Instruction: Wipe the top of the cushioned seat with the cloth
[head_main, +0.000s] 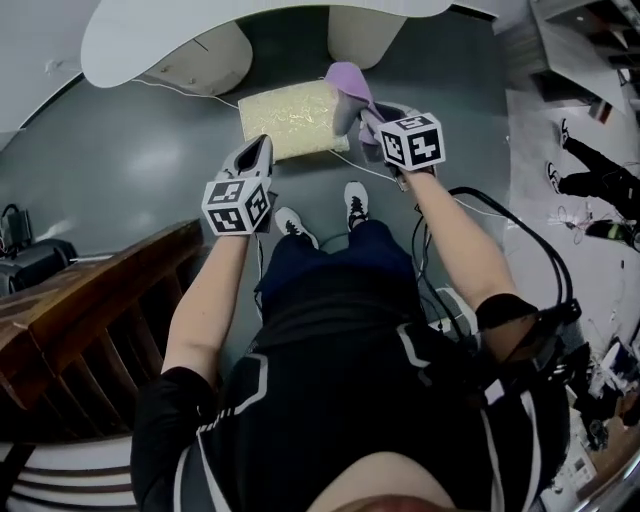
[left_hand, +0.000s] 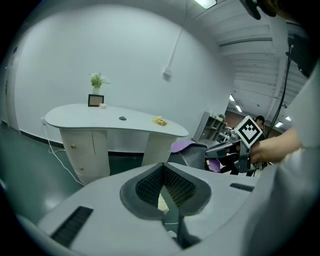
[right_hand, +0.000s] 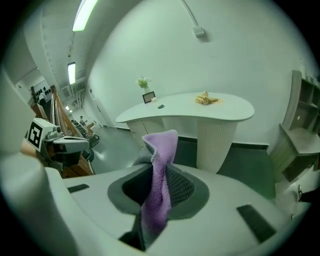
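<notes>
As I judge it, the wiping itself is not yet beginning. The right claw (head_main: 360, 112) is clamping the lilac terry cloth (head_main: 346, 80) between closed jaws, hovering at the right edge of the pale yellow rectangular cushioned seat (head_main: 288, 120). The seat is sitting on the grey floor (head_main: 130, 150) in the upper middle of the head view, just below the white curved counter (head_main: 180, 35). The cloth is bunching into a twisted strip, rising past the jaw tips and hanging beneath them. The left claw (head_main: 257, 152) is gripping nothing, its jaws drawn together near the seat's lower left corner. The next move is calling for lowering the cloth onto the nubbly top and sweeping it leftward.
</notes>
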